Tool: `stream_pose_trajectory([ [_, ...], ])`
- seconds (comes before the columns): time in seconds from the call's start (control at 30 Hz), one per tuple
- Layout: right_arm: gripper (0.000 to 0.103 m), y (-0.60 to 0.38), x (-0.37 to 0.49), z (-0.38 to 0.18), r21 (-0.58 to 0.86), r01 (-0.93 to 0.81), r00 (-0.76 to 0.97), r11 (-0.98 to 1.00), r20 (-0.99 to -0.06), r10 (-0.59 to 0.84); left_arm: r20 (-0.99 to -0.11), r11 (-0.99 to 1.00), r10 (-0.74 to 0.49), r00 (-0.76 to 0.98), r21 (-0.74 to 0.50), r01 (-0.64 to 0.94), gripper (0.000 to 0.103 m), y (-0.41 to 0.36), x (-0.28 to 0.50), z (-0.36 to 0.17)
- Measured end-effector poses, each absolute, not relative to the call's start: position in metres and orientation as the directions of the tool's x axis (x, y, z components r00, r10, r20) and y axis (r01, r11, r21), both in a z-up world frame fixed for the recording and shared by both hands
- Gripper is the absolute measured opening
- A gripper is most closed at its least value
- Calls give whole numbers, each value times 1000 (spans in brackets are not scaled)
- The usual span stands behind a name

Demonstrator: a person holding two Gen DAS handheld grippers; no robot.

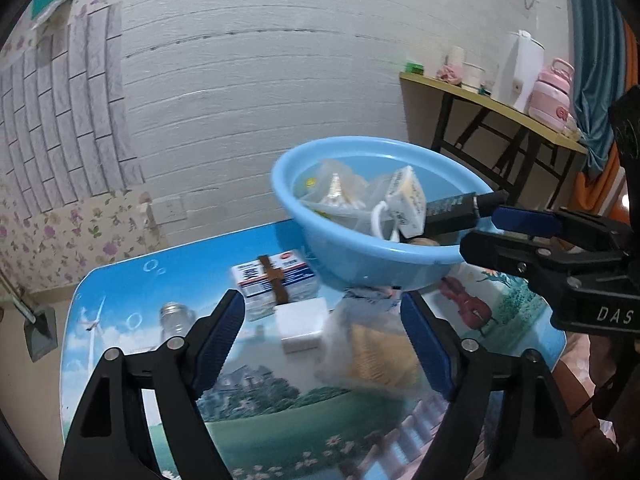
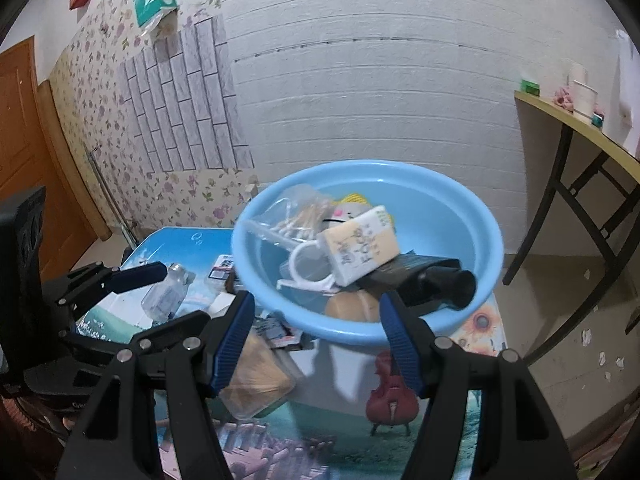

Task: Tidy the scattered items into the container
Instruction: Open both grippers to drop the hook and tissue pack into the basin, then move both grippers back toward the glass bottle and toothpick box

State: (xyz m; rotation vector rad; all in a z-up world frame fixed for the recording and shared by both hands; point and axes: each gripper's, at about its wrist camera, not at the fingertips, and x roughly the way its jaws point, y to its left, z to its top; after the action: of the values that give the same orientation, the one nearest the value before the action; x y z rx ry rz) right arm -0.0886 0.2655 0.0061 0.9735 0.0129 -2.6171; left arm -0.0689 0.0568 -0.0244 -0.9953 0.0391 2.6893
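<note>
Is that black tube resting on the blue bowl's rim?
Touching. The right wrist view shows the black tube lying across the blue bowl, its cap overhanging the rim.

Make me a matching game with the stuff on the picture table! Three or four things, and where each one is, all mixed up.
Things:
1. black tube
2. glass jar
3. white box
4. clear bag

Places:
A. between the left gripper's open fingers
B. in the blue basin, cap over the rim
C. on the table, left of the boxes
D. on the table, just before the strapped box

Pairs: 1-B, 2-C, 3-D, 4-A
</note>
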Motion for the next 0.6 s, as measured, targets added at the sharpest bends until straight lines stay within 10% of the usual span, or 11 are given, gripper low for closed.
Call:
stream_pose_trajectory([
  [0.6,65,239,-76,-3,105,368,-671,-924,-658,-342,-654,-980,187,-733,-76,-182,82,9,-58,-38],
])
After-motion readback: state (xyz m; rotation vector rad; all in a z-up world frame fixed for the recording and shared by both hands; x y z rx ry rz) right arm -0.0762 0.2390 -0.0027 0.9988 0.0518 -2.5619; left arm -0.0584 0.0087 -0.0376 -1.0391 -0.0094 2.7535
